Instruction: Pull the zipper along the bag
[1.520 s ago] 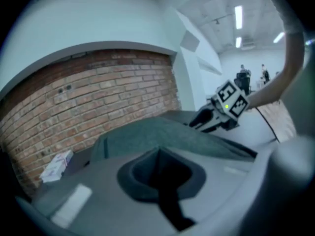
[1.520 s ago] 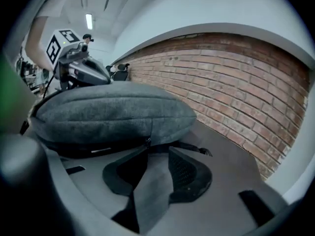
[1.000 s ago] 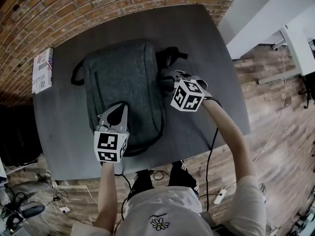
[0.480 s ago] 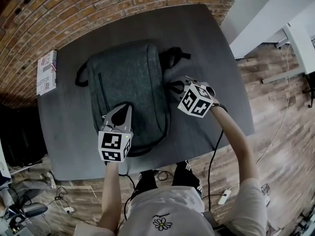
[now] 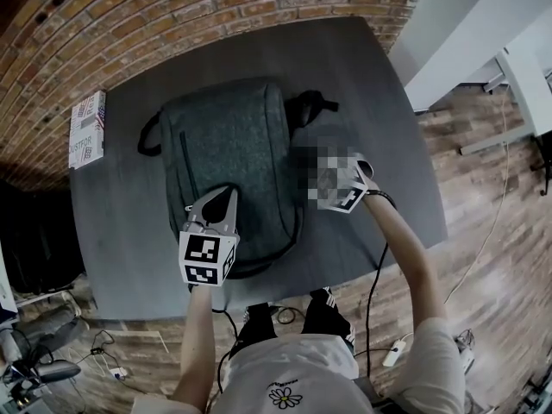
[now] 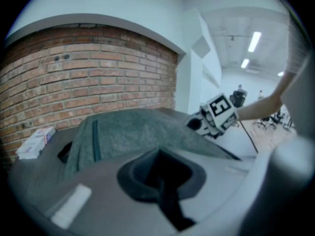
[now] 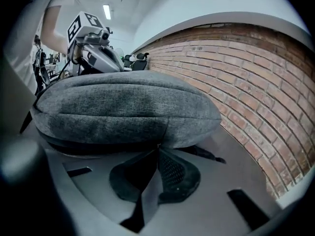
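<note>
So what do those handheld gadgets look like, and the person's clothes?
The left gripper and right gripper are grey, each with two tapering jaws and a white cube of black markers. A black cable trails from the right one; its jaws are closing at the backpack, nothing clearly between them. The person wears a white T-shirt with a daisy.

- Table [image 5: 371,128] stands before the wall [image 5: 172,7].
- Bag [image 5: 228,145] lies flat mid-table.
- Straps [image 5: 315,106] stick out at the bag's far right.
- Box [image 5: 86,129] lies on the table's left edge, well apart from the bag.
- Left gripper [image 5: 231,192] is over the bag's near end.
- Right gripper [image 7: 158,149] is at the bag's right side, tips at its edge, jaws closing, nothing clear between them.
</note>
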Demonstrator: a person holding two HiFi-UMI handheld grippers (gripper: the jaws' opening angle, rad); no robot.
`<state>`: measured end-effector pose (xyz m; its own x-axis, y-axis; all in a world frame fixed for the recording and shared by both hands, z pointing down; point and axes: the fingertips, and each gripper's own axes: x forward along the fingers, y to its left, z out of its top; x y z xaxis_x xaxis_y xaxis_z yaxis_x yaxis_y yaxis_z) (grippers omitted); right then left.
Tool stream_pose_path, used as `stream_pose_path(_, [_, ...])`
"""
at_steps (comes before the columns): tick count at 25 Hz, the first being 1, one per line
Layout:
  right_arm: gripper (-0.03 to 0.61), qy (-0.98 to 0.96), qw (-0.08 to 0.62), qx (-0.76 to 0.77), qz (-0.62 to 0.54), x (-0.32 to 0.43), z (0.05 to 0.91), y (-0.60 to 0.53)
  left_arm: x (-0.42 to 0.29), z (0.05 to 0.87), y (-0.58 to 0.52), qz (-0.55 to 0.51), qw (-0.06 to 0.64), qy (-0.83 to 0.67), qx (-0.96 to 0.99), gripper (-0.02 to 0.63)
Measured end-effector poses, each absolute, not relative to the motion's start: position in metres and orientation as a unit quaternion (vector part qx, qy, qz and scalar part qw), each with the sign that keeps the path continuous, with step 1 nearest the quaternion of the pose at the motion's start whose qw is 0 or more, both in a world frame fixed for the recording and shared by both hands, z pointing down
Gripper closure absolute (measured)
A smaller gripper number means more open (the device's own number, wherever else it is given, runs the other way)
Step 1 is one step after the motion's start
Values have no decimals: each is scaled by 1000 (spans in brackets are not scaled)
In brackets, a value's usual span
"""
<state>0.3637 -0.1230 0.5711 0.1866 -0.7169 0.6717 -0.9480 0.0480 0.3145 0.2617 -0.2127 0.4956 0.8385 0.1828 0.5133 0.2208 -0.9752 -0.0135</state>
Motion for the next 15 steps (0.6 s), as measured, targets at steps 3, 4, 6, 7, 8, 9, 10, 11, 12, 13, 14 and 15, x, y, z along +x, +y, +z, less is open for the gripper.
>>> stream_pose_path(3, [572,-615,415,655,143,361,572,-118,265,496,-214,-262,37,-107,-958,615])
stream_pose_path(4, [572,-614,430,647,141,360,572,-115,265,497,-215,-262,36,-107,-958,615])
stream_pose_path(6, [574,-618,456,624,141,353,574,-109,265,498,-215,-264,36,-107,-958,615])
stream_pose_path(7, [574,-625,468,608,142,345,576,-105,264,499,-214,-265,35,-107,-957,615])
stream_pose_path(8, [574,-633,479,590,144,335,578,-101,263,499,-214,-267,34,-108,-957,615])
stream_pose_path(9, [574,-641,488,574,148,324,579,-96,263,500,-213,-269,32,-109,-957,615])
stream_pose_path(10, [574,-647,493,561,154,312,580,-91,263,501,-213,-270,30,-110,-956,615])
stream_pose_path(11, [574,-653,493,552,161,300,581,-85,263,501,-212,-271,30,-110,-956,615])
stream_pose_path(12, [574,-657,492,546,169,288,581,-81,263,502,-212,-272,29,-111,-955,615])
stream_pose_path(13, [574,-661,490,541,175,278,581,-77,264,501,-213,-272,30,-111,-955,615])
stream_pose_path(14, [574,-663,491,536,180,268,581,-73,266,501,-214,-271,30,-112,-956,615])
stream_pose_path(15, [574,-665,493,531,183,259,580,-70,267,500,-215,-269,30,-112,-956,615])
